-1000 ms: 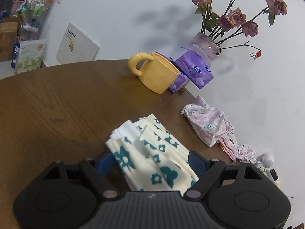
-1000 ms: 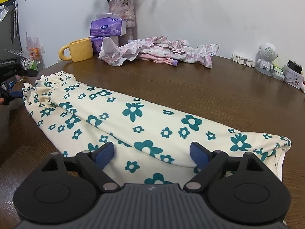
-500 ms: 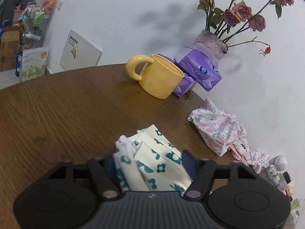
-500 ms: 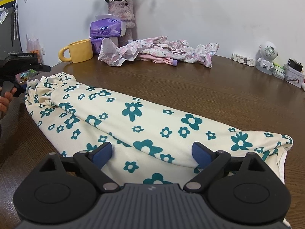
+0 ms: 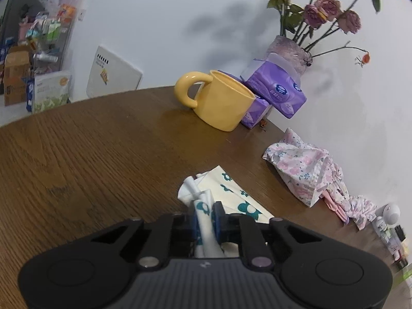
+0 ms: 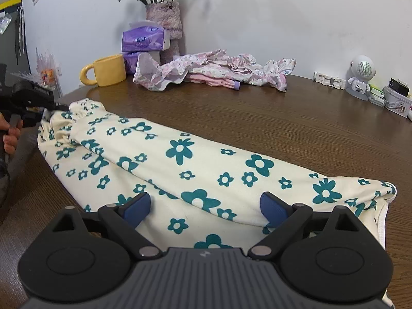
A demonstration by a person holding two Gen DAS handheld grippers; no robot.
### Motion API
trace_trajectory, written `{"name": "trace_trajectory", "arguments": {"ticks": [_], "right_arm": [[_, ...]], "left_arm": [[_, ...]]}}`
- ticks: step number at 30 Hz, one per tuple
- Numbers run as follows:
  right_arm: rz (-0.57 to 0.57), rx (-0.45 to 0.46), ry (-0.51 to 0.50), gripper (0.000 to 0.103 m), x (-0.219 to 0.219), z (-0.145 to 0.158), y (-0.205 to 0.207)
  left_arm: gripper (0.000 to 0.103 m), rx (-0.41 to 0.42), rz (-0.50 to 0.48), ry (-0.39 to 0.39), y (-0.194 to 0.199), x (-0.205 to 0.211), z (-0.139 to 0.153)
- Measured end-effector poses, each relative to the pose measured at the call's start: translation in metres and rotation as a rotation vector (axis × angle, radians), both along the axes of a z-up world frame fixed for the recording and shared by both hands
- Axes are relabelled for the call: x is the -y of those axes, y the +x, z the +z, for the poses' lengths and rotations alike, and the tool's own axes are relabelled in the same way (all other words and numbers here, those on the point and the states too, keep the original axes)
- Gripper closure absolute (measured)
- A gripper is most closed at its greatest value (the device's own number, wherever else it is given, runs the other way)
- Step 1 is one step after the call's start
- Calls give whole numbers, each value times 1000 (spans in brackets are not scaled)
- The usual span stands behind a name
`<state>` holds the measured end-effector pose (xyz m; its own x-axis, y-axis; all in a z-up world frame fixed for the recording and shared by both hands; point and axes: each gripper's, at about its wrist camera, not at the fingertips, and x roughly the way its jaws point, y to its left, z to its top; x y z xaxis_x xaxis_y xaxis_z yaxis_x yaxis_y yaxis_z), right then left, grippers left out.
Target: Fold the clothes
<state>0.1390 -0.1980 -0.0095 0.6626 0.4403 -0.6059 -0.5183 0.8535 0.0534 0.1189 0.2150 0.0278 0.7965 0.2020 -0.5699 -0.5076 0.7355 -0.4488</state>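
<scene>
We see the left gripper with its jaws just closed in on a bunched end of the cloth, the blue pads pressing a gathered white and teal fold between them, so it is clamped on the fabric. In the right wrist view this same gripper shows at the far left edge, nipping the ruffled end of the cloth, with a hand on its handle. The right gripper sits low over the near edge of the cloth with its jaws spread wide; the fabric lies between and under the pads, but we see no squeeze on it. The cloth, cream with teal flowers, lies stretched along the table from the left gripper's end across to the right, partly folded over itself lengthwise, with a white hem showing at the right end. Further out, a yellow mug stands near the wall with its handle toward the left in both views. Just beside it are two purple tissue packs, one resting on the other, and behind them a vase of faded pink roses. A crumpled pink floral garment lies along the wall. At the far right of the table stand a small white robot figure and some small boxes.
</scene>
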Motion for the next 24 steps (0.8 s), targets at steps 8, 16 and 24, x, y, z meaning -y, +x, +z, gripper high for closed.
{"name": "trace_trajectory", "arguments": {"ticks": [8, 16, 24], "right_arm": [[-125, 36, 55, 9, 43, 15, -4], [-196, 38, 69, 9, 70, 13, -10], [-195, 39, 78, 9, 70, 11, -13]], "left_arm": [[95, 43, -47, 186, -8, 21, 16], [95, 162, -218, 583, -23, 83, 53], [95, 223, -561, 1080, -41, 184, 54]]}}
